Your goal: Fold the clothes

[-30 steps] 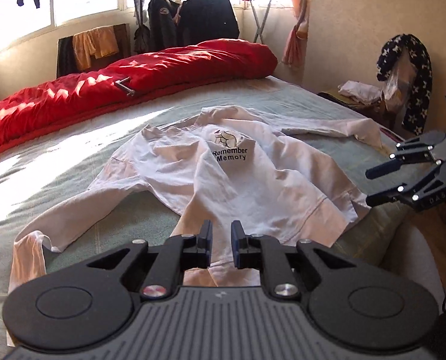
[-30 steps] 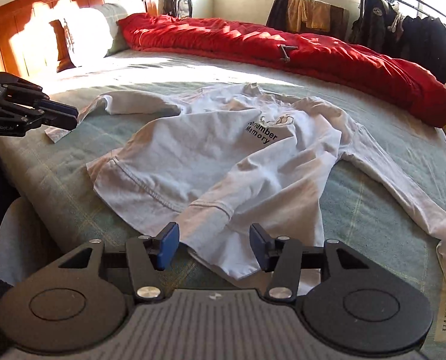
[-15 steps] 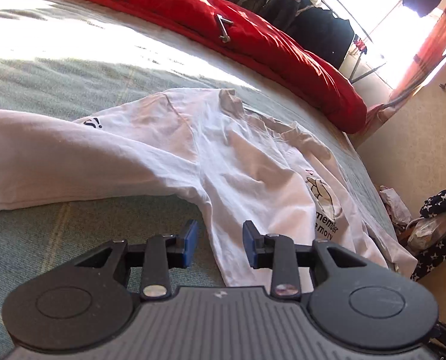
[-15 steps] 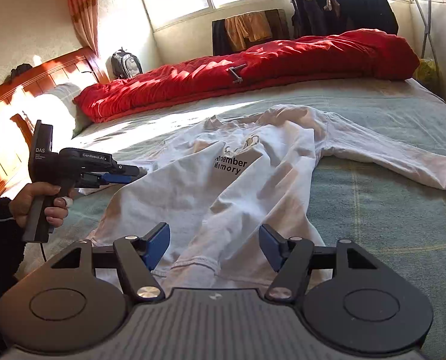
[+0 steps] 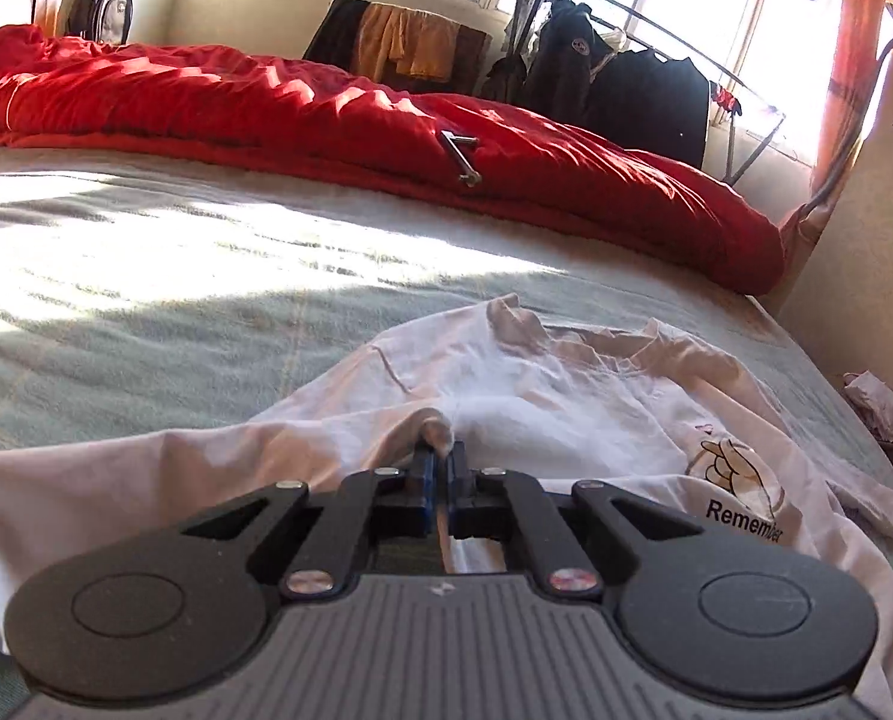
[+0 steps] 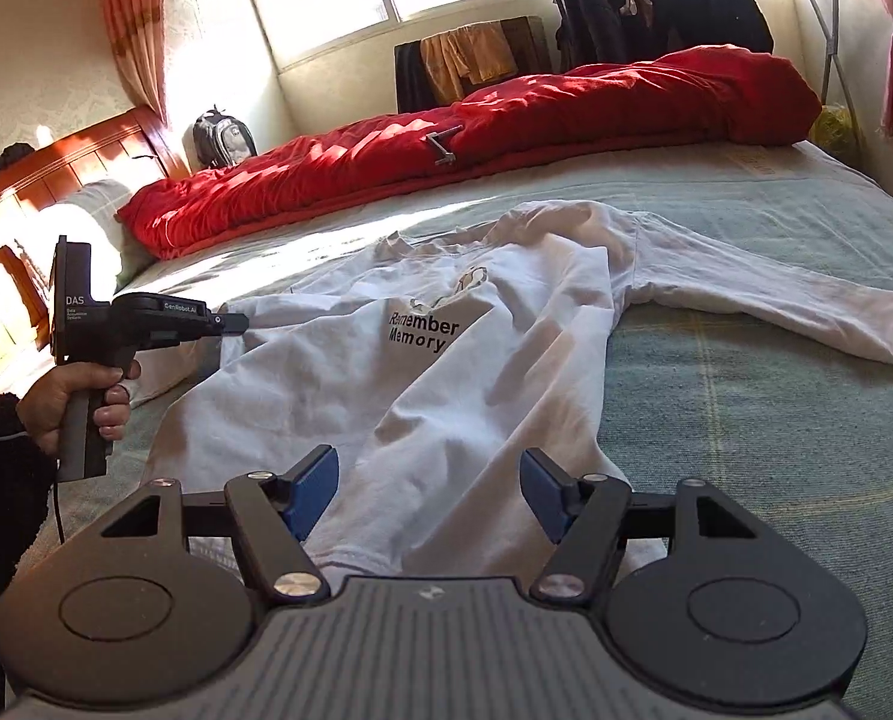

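A white long-sleeved shirt (image 6: 446, 372) printed "Remember Memory" lies spread, front up, on the green bed cover (image 6: 746, 420). My left gripper (image 5: 440, 459) is shut on a fold of the shirt (image 5: 536, 396) near its left shoulder and sleeve; it also shows in the right wrist view (image 6: 233, 321), pinching that edge. My right gripper (image 6: 425, 489) is open, its jaws on either side of the shirt's bottom hem, touching nothing. The shirt's other sleeve (image 6: 776, 306) stretches out to the right.
A red duvet (image 6: 506, 144) lies along the far side of the bed, with a metal tool (image 6: 443, 144) on it. A wooden headboard (image 6: 38, 192) and pillow are at left. A clothes rack (image 6: 656, 6) with dark jackets stands by the window.
My left gripper has moved in onto the shirt near the shoulder and shut on a fold of it. My right gripper has stayed open over the hem.
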`<action>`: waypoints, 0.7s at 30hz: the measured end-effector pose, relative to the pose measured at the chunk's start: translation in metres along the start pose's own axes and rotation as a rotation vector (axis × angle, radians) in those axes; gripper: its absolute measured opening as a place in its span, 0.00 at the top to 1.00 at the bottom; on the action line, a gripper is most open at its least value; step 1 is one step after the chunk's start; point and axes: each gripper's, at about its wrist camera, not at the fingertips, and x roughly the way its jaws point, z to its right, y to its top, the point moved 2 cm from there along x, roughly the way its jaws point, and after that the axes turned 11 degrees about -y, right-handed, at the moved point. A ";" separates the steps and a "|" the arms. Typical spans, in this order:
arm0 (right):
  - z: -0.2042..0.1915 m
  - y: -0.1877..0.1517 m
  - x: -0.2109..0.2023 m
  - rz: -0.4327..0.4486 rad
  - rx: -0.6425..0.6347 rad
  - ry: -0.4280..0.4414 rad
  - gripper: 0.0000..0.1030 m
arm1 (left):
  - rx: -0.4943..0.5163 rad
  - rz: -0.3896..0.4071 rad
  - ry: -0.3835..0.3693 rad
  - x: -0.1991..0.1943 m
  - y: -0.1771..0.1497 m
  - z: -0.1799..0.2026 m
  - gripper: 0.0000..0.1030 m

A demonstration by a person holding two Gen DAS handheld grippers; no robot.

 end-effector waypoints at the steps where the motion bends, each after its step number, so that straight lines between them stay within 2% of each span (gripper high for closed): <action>1: 0.000 0.000 0.000 0.000 0.000 0.000 0.31 | -0.002 0.004 0.015 0.001 0.008 -0.004 0.98; 5: 0.002 -0.001 0.002 -0.004 0.014 0.001 0.30 | -0.017 -0.029 0.070 0.020 0.021 -0.020 0.98; 7: 0.002 -0.002 0.002 -0.010 0.018 -0.004 0.30 | -0.015 -0.073 0.081 0.029 0.012 -0.022 0.95; 10: 0.002 -0.003 -0.002 -0.009 0.017 -0.007 0.30 | -0.024 -0.089 0.064 0.024 0.000 -0.021 0.95; 12: 0.003 -0.003 -0.007 -0.001 0.019 -0.006 0.29 | -0.040 -0.086 0.040 0.007 -0.005 -0.018 0.92; 15: 0.004 -0.002 -0.015 0.015 0.021 -0.005 0.28 | -0.046 -0.087 -0.012 -0.028 -0.015 -0.008 0.82; 17: 0.003 -0.002 -0.020 0.029 0.025 0.004 0.27 | -0.047 -0.090 -0.049 -0.053 -0.023 -0.001 0.80; 19: 0.002 -0.003 -0.026 0.041 0.028 0.017 0.27 | -0.072 -0.097 -0.094 -0.075 -0.034 0.002 0.69; 21: 0.001 -0.005 -0.031 0.048 0.028 0.025 0.27 | -0.099 -0.111 -0.132 -0.095 -0.049 0.004 0.66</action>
